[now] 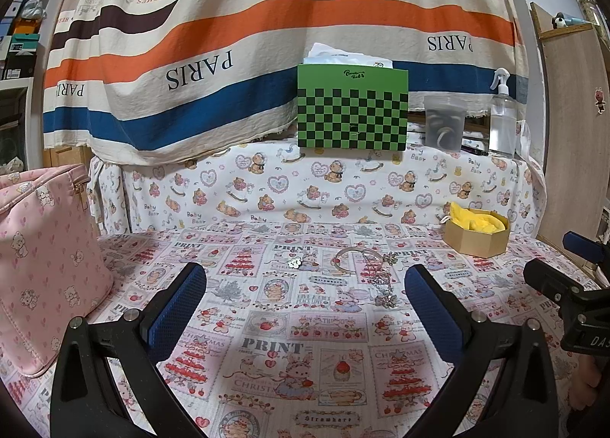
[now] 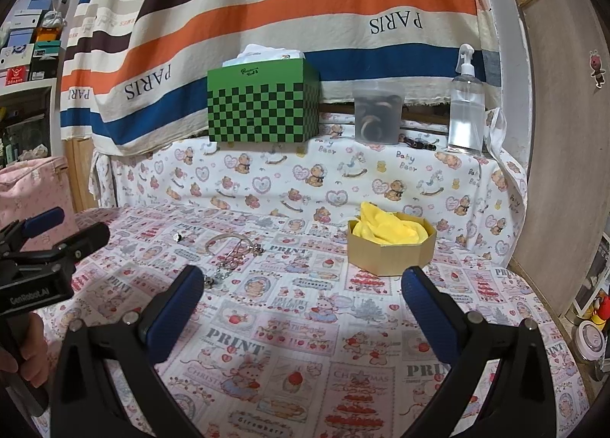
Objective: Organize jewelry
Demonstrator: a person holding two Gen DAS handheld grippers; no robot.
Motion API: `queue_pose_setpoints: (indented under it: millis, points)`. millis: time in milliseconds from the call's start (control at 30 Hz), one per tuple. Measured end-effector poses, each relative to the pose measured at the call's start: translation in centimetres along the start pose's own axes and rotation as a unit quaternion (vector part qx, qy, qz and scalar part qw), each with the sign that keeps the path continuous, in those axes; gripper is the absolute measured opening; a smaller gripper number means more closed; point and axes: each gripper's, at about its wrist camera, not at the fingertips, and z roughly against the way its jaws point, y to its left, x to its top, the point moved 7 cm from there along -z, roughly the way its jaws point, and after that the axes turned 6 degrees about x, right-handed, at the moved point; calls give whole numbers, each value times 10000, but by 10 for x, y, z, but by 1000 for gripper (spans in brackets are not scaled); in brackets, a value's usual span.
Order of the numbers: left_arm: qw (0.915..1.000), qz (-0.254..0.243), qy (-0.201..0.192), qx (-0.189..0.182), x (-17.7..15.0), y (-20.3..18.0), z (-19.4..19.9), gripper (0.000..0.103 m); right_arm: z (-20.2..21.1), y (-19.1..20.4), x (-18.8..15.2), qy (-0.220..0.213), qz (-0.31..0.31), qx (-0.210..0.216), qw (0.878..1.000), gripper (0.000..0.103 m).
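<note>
Jewelry lies on the patterned tablecloth: a silver bangle (image 1: 356,256), a sparkly flower chain (image 1: 381,279) and a small round charm (image 1: 294,263). They also show in the right wrist view: the bangle (image 2: 225,239), the chain (image 2: 228,262) and the charm (image 2: 177,237). A gold octagonal box (image 1: 476,239) lined with yellow tissue stands to the right, also in the right wrist view (image 2: 390,253). My left gripper (image 1: 305,281) is open and empty, short of the jewelry. My right gripper (image 2: 303,285) is open and empty, near the box.
A pink quilted bag (image 1: 42,266) stands at the left. On the raised ledge behind are a green checkered box (image 1: 352,111), a clear tub (image 1: 444,121) and a spray bottle (image 1: 503,117). A striped cloth hangs behind. A wooden panel (image 2: 560,132) is at the right.
</note>
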Motion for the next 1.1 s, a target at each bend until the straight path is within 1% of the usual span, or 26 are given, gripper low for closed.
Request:
queue_pose_setpoints:
  millis: [1100]
  points:
    - [10000, 24, 13, 19, -1, 5, -2, 103, 0, 0, 0, 18, -4, 3, 10000, 103]
